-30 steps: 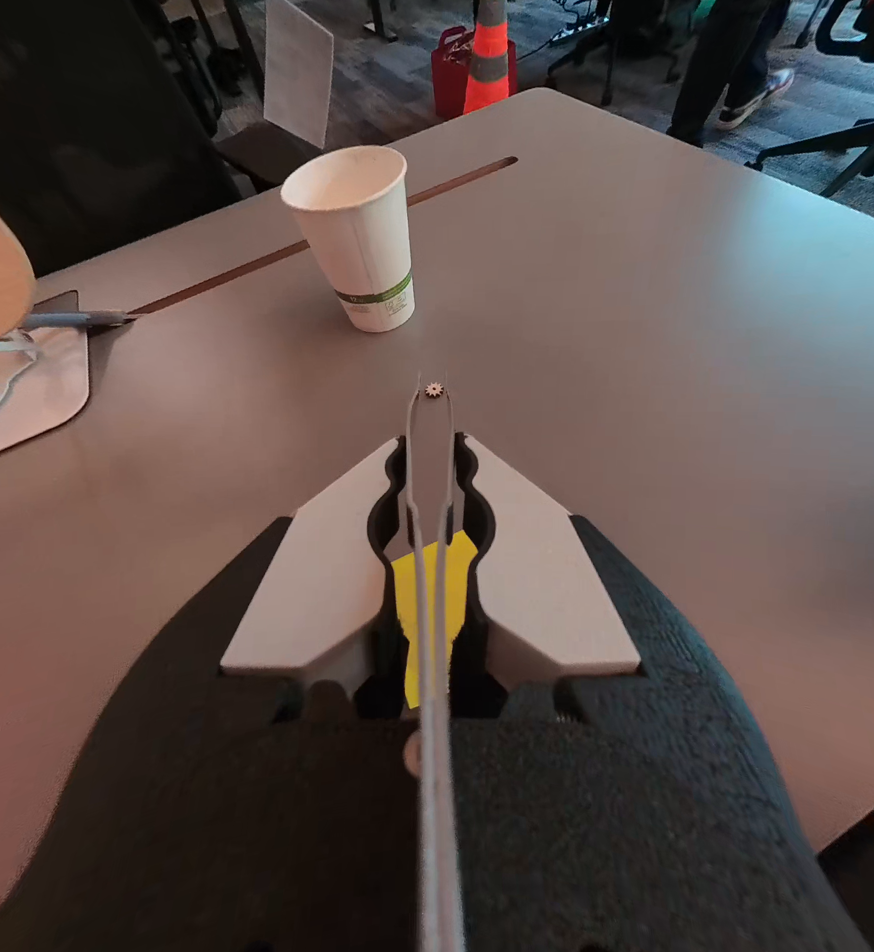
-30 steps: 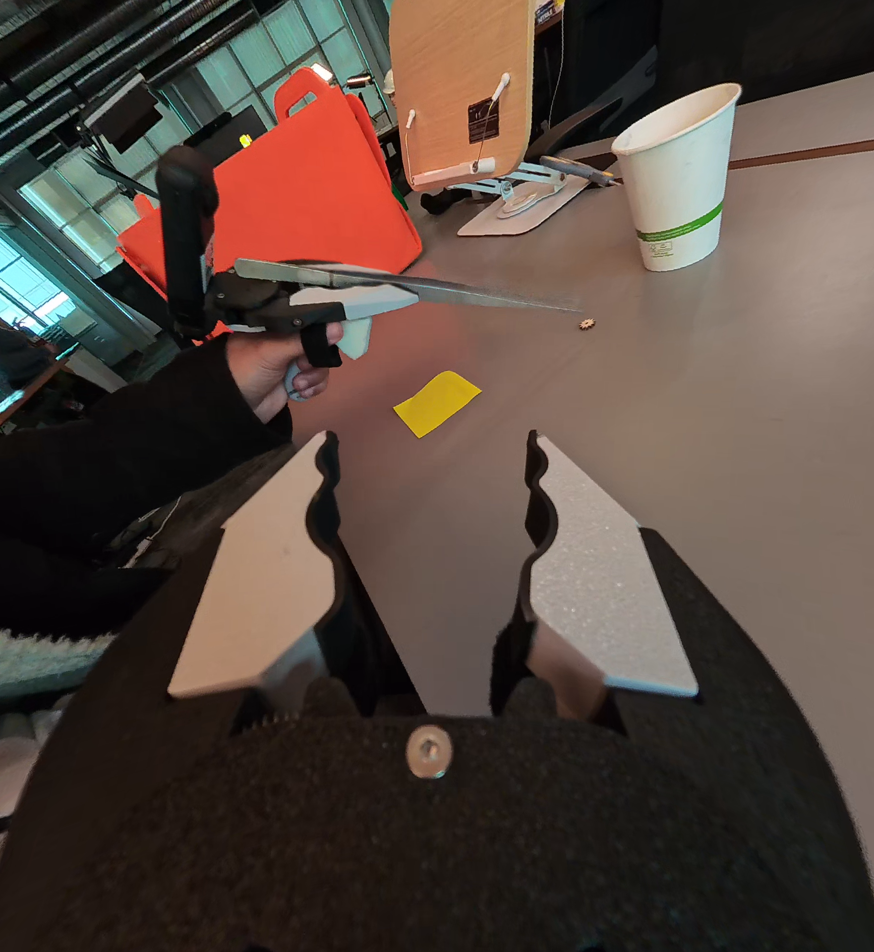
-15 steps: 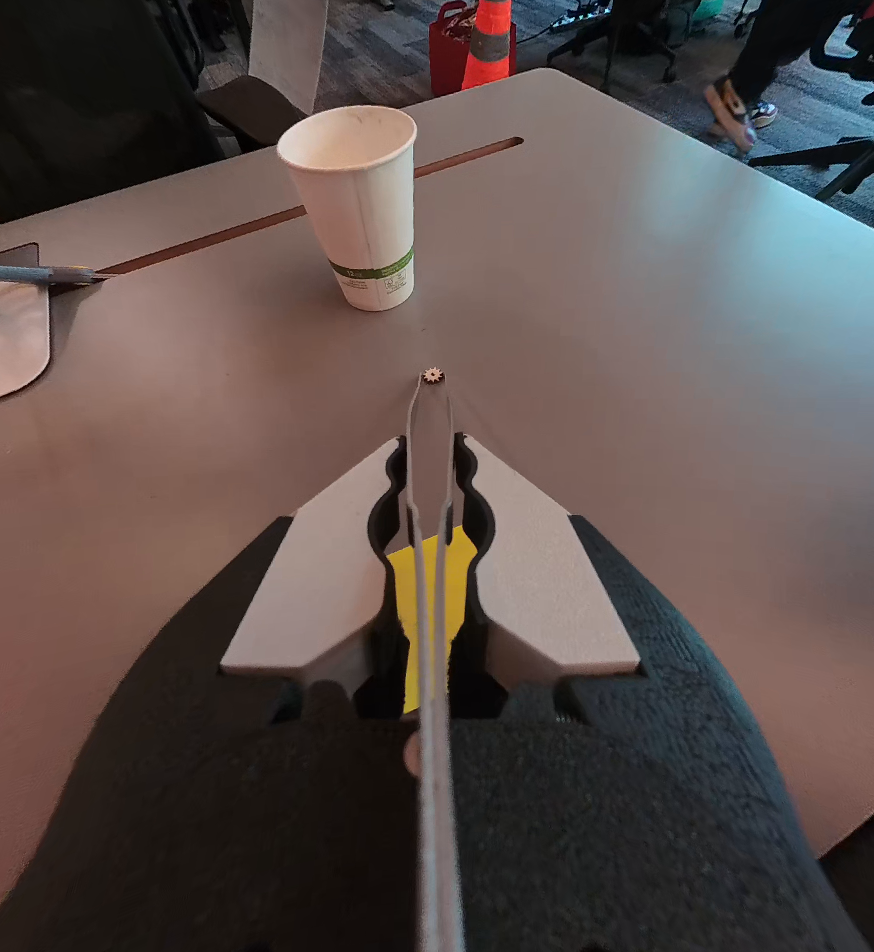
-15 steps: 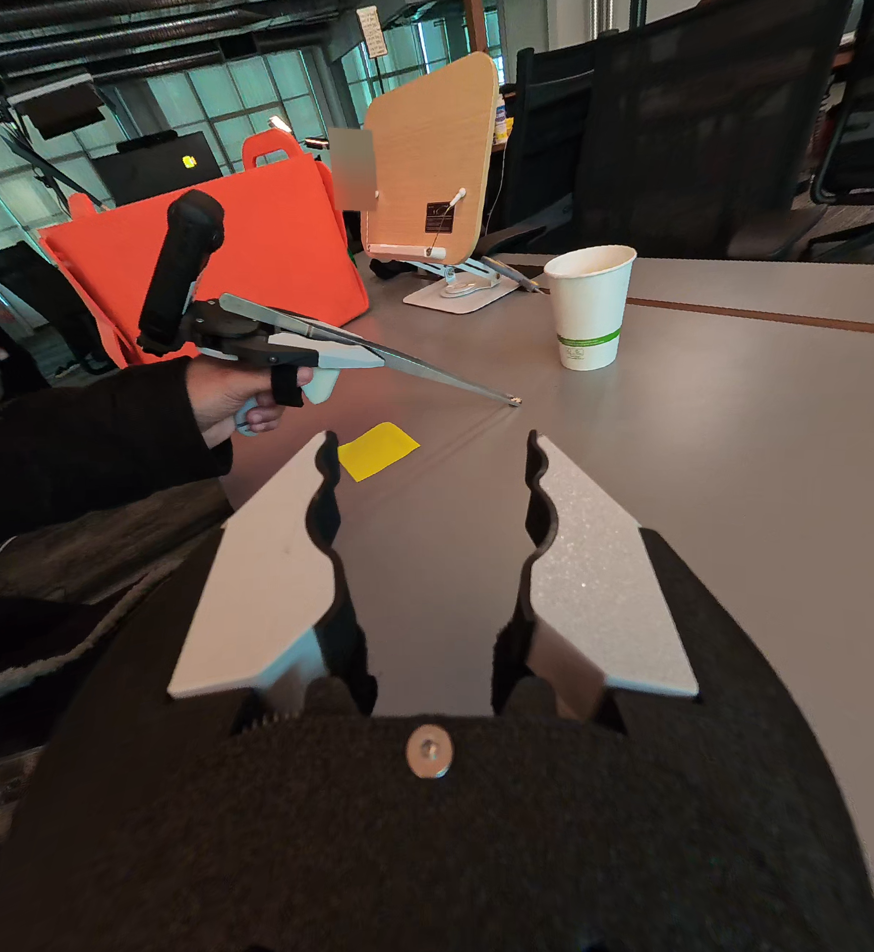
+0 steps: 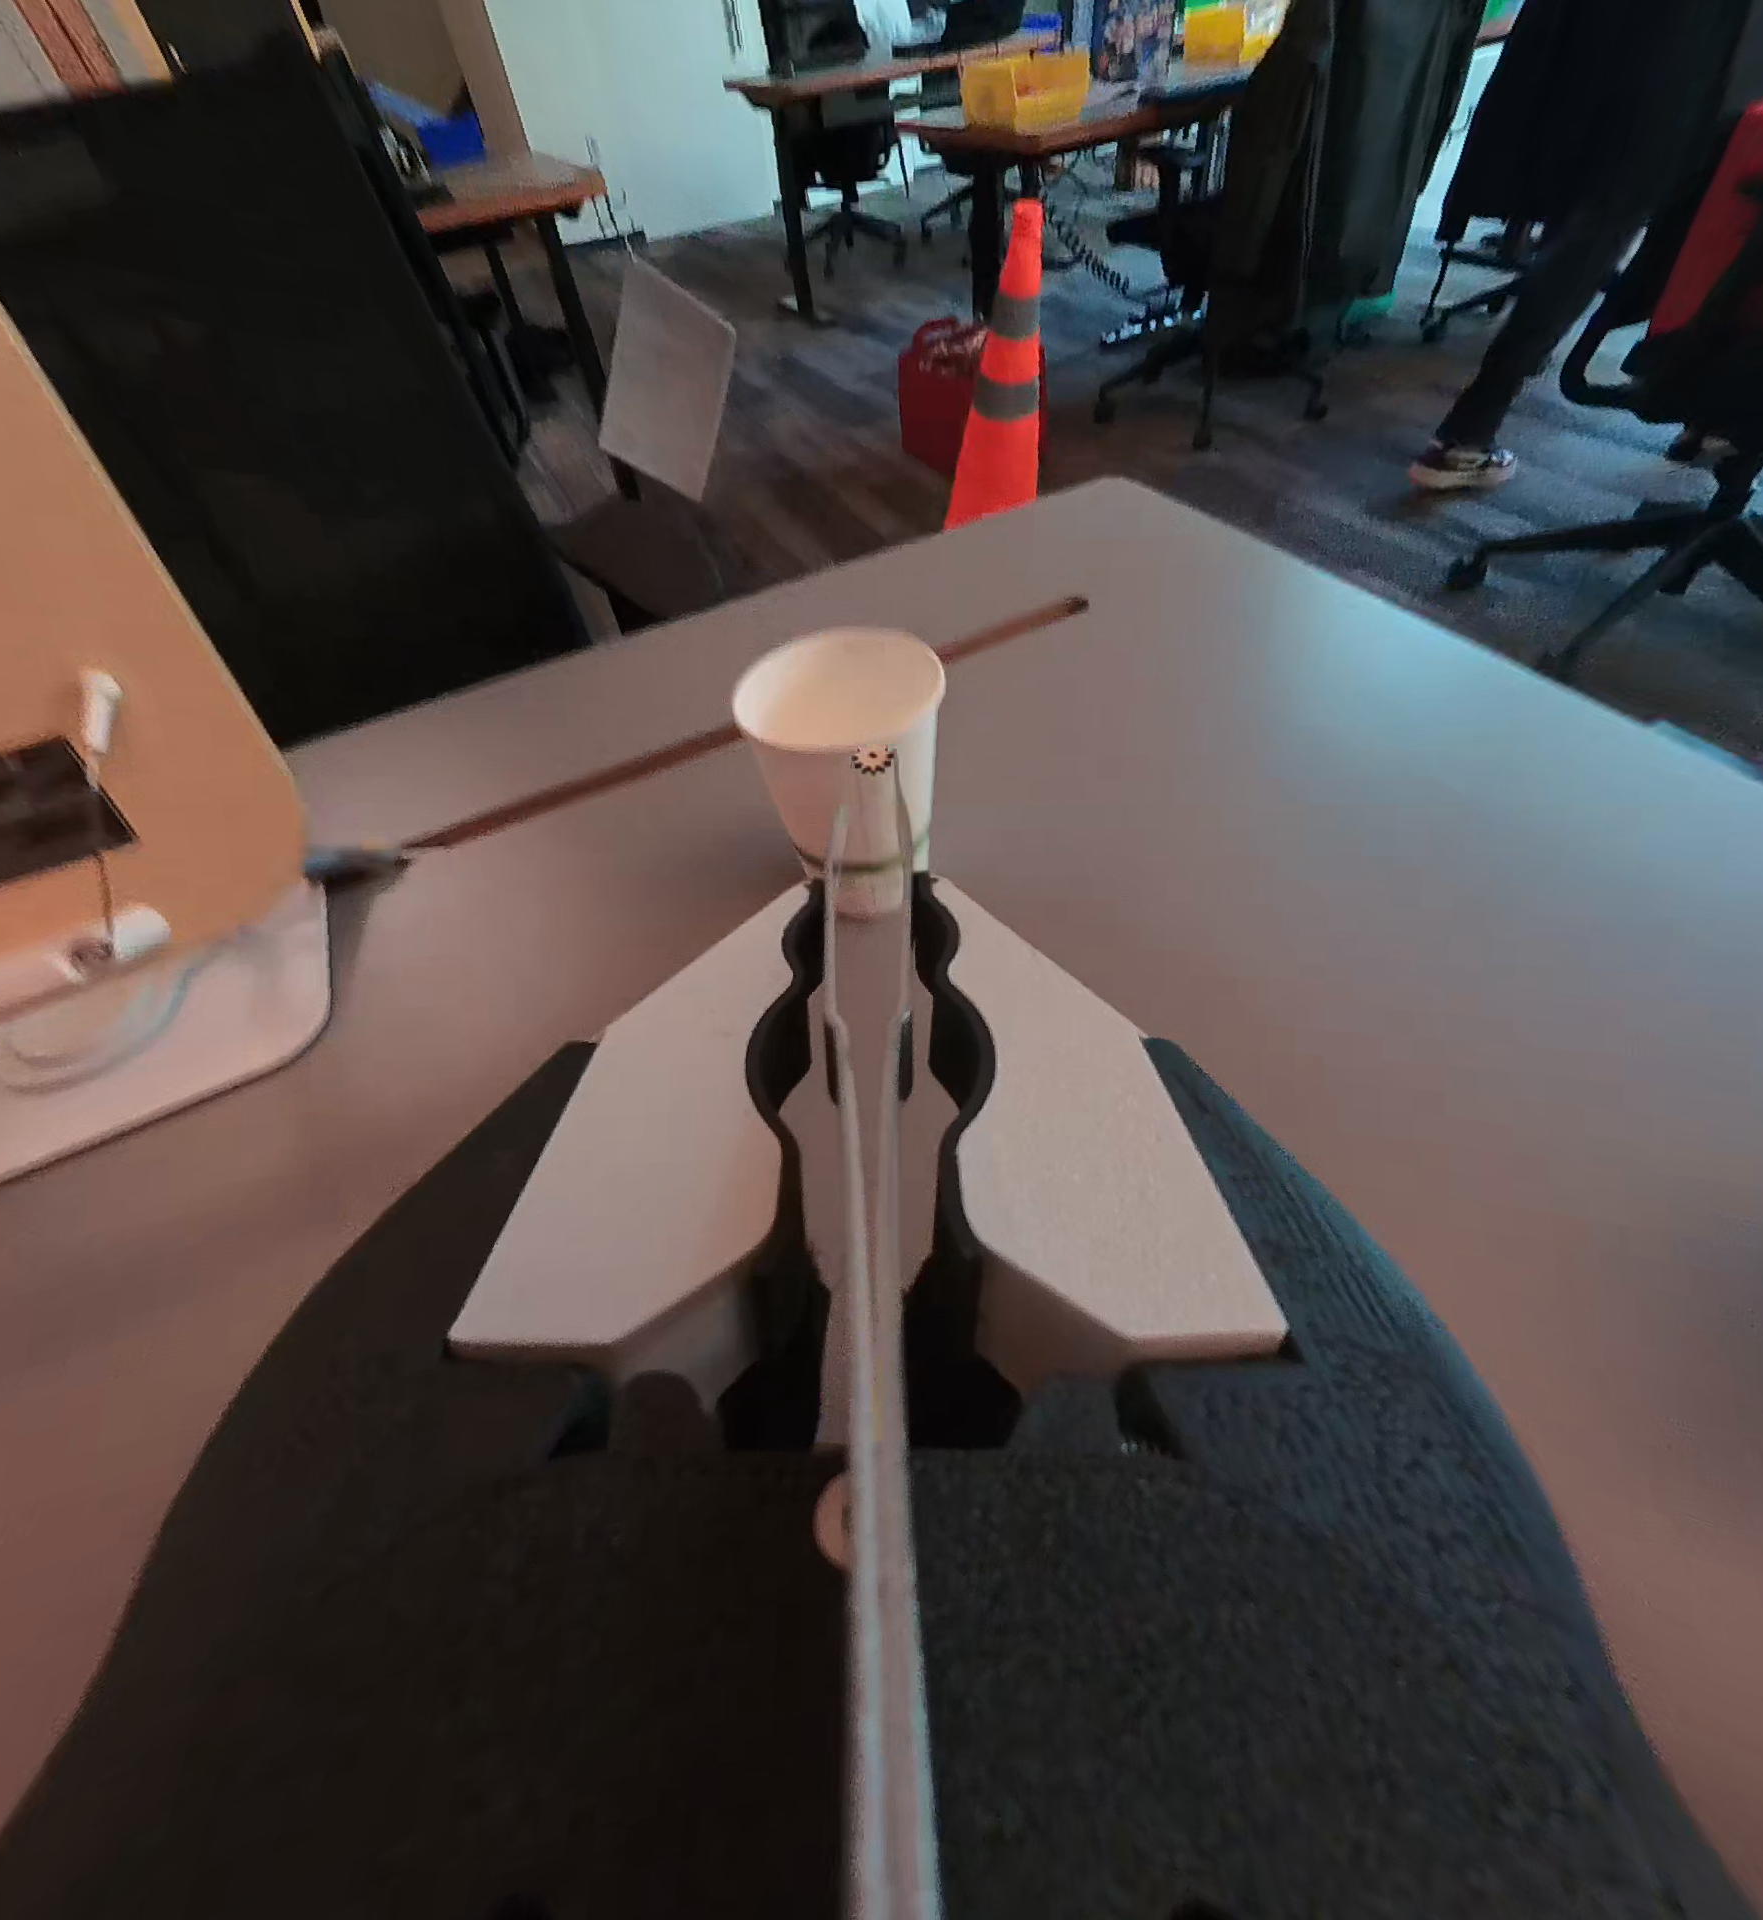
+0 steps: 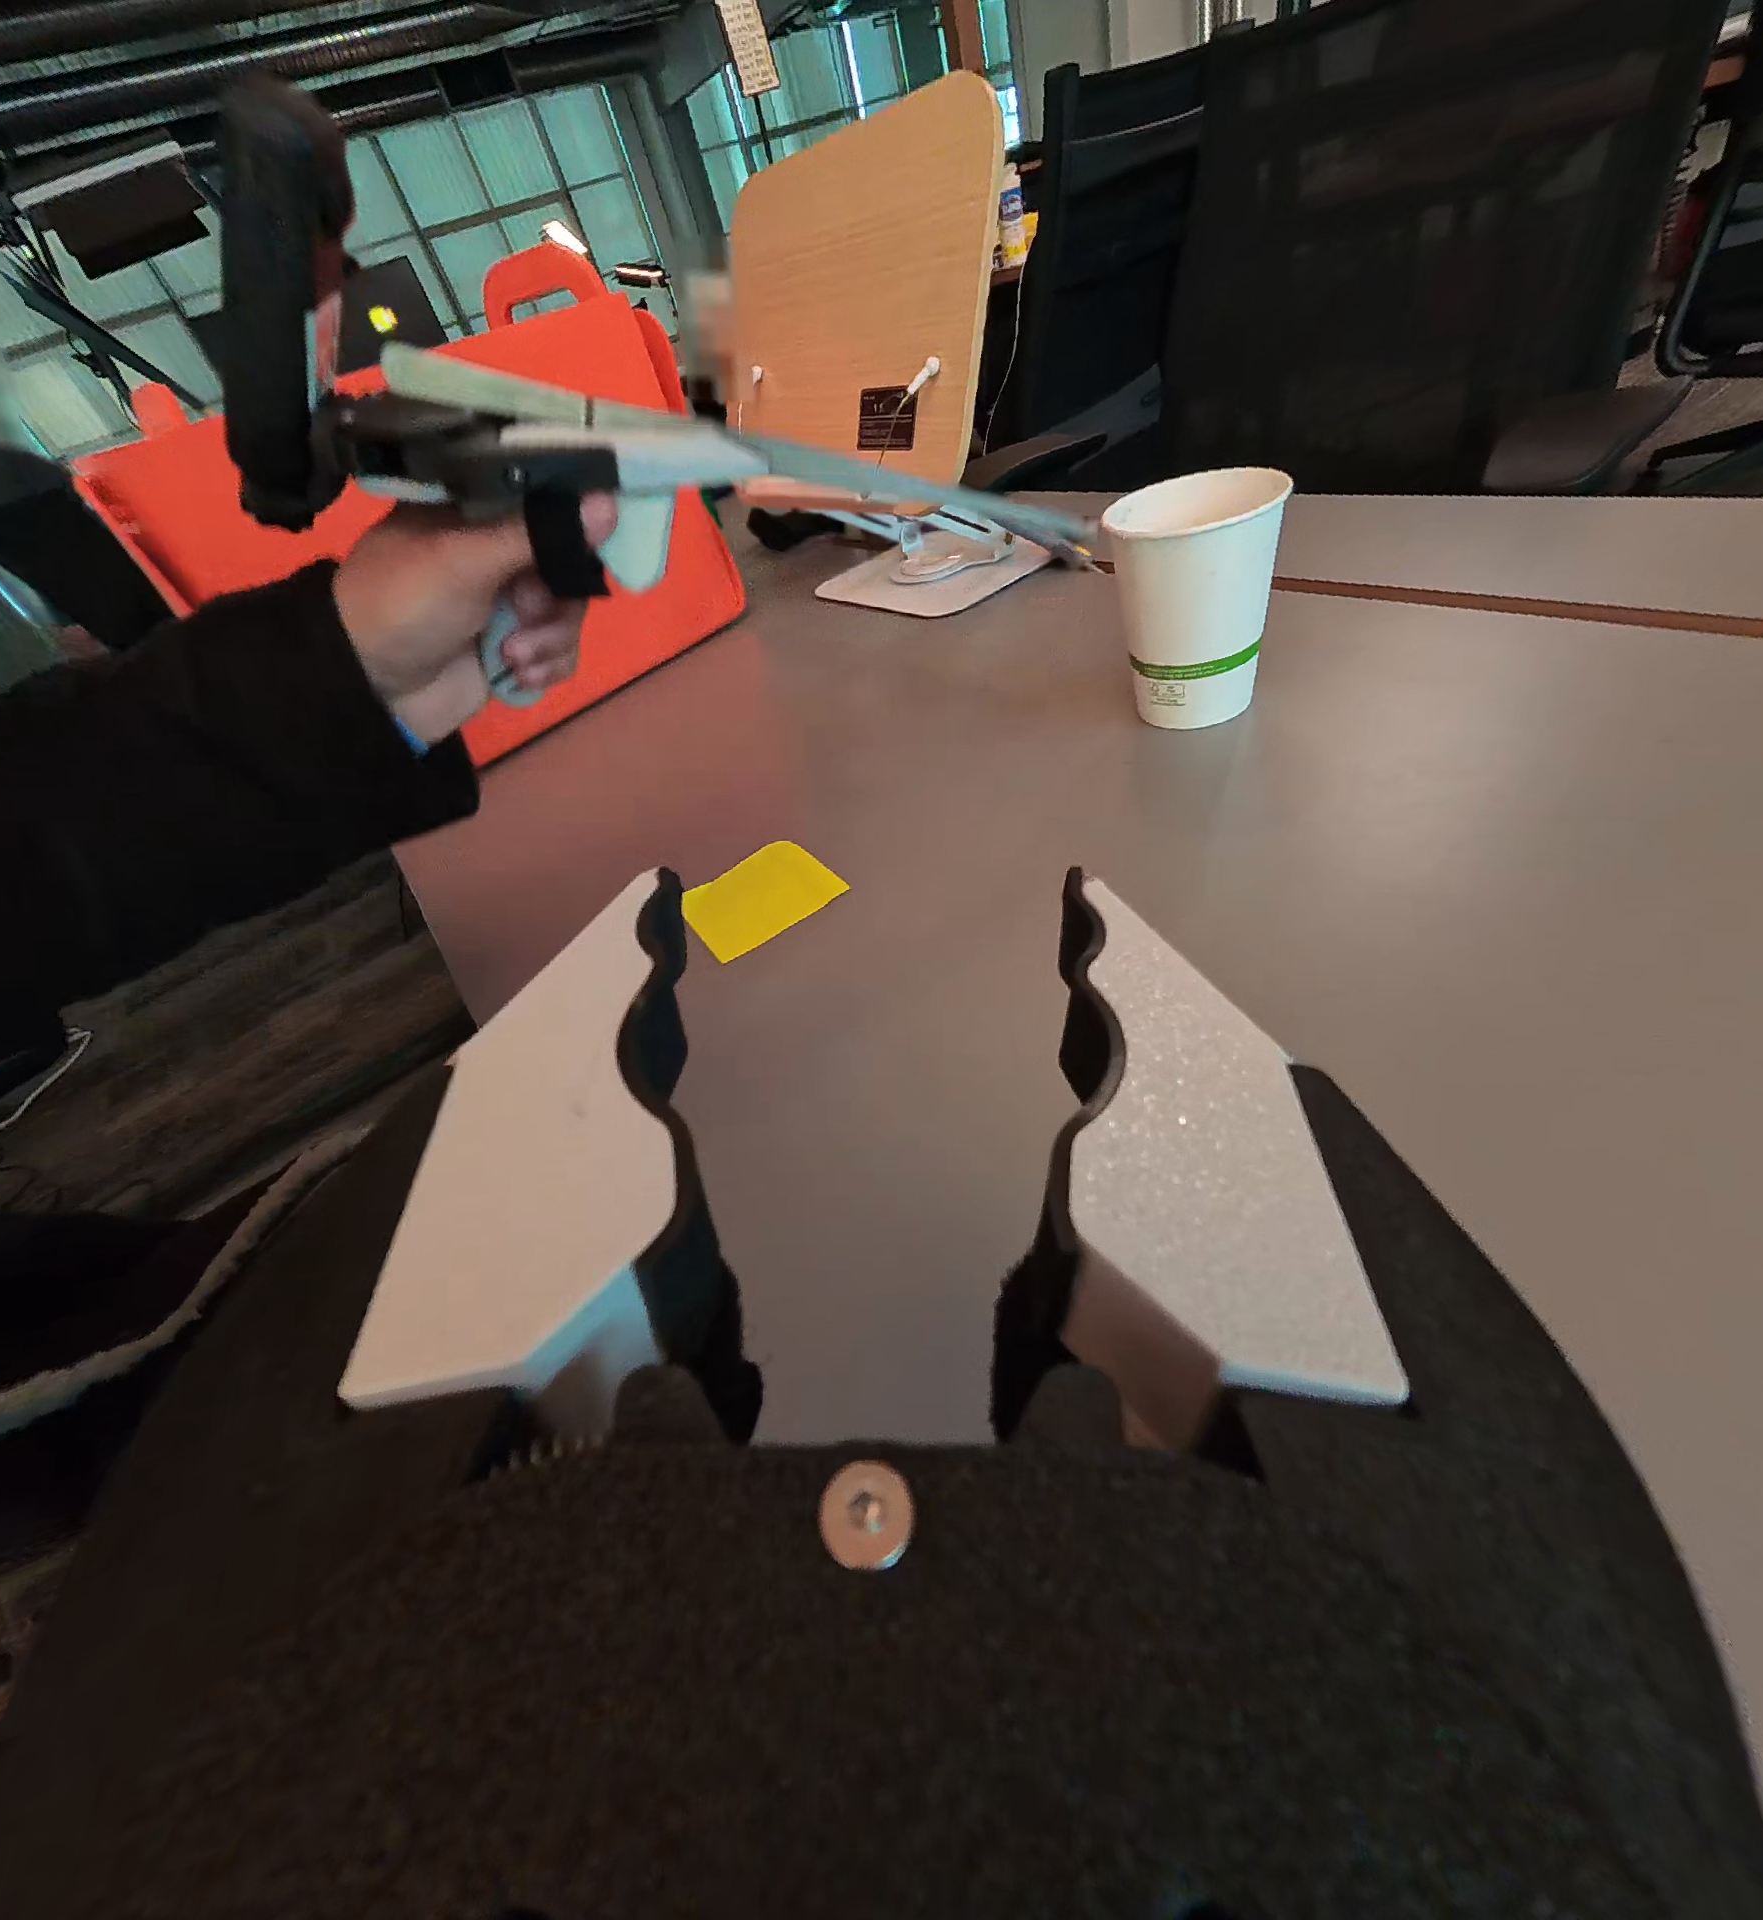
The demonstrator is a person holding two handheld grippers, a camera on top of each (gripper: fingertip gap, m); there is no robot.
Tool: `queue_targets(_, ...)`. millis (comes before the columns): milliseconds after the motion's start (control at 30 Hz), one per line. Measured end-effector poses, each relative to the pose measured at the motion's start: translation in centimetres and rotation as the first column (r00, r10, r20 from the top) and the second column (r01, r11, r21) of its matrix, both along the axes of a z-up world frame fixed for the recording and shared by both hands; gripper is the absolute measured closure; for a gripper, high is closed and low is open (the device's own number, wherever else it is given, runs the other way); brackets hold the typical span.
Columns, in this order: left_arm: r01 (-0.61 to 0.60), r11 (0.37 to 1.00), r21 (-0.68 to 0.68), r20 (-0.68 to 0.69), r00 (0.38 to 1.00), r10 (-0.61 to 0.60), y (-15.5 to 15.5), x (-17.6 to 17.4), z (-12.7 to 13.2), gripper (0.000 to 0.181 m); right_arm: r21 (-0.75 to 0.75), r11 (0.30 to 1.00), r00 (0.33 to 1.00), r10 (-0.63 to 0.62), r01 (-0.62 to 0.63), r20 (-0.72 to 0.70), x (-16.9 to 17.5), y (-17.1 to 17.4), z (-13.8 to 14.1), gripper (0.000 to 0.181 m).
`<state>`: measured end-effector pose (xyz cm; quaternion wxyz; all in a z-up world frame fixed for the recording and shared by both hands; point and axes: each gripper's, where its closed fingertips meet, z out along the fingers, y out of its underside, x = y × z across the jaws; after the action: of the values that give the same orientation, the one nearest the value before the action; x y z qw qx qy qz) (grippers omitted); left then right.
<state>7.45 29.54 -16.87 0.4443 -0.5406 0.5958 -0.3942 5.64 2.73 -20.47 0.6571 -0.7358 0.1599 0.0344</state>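
While the grey table (image 6: 1479, 935) carries everything, its largest load is a wooden board on a white stand (image 6: 861, 270) at the far side, with an orange case (image 6: 586, 582) beside it. Nearer stands a white paper cup (image 6: 1194, 597) with a green band, upright; its visible inside looks bare. A yellow paper slip (image 6: 761, 899) lies flat just ahead of the right gripper (image 6: 861, 904), whose fingers are spread over bare tabletop. The left gripper (image 5: 861, 914) is pressed together on long metal tweezers (image 5: 861, 1039), and the tweezer tips pinch a tiny toothed gear (image 5: 871, 761), held in the air just at the cup's rim.
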Motion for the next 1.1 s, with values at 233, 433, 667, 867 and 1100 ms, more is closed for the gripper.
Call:
queue_targets(233, -0.029, 1.0, 0.002, -0.034, 0.999, 0.029, 2.5, 6.0, 2.7, 0.165, 0.006, 1.0, 1.0, 0.011, -0.011, -0.026, 0.1, 0.0, -0.1, 0.109)
queue_targets(433, -0.009, 0.999, -0.037, -0.133, 0.991, 0.004, 1.9, 8.2, -0.1, 0.165, 0.008, 1.0, 0.998, 0.027, -0.027, -0.061, 0.1, -0.1, -0.3, 0.109)
queue_targets(667, -0.021, 1.0, -0.02, -0.145, 0.989, 0.017, 1.7, 8.5, -1.0, 0.164, 0.013, 0.999, 0.995, 0.045, -0.044, -0.086, -0.1, 0.0, -0.4, 0.109)
queue_targets(867, -0.017, 0.999, -0.044, -0.116, 0.993, 0.011, 1.7, 8.4, -0.4, 0.163, 0.013, 0.999, 0.994, 0.049, -0.048, -0.095, -0.2, 0.0, -0.4, 0.11)
queue_targets(1100, -0.004, 0.999, -0.034, -0.069, 0.998, 0.002, 0.8, 3.7, 2.3, 0.163, 0.016, 0.999, 0.994, 0.049, -0.048, -0.098, -0.1, -0.1, -0.2, 0.11)
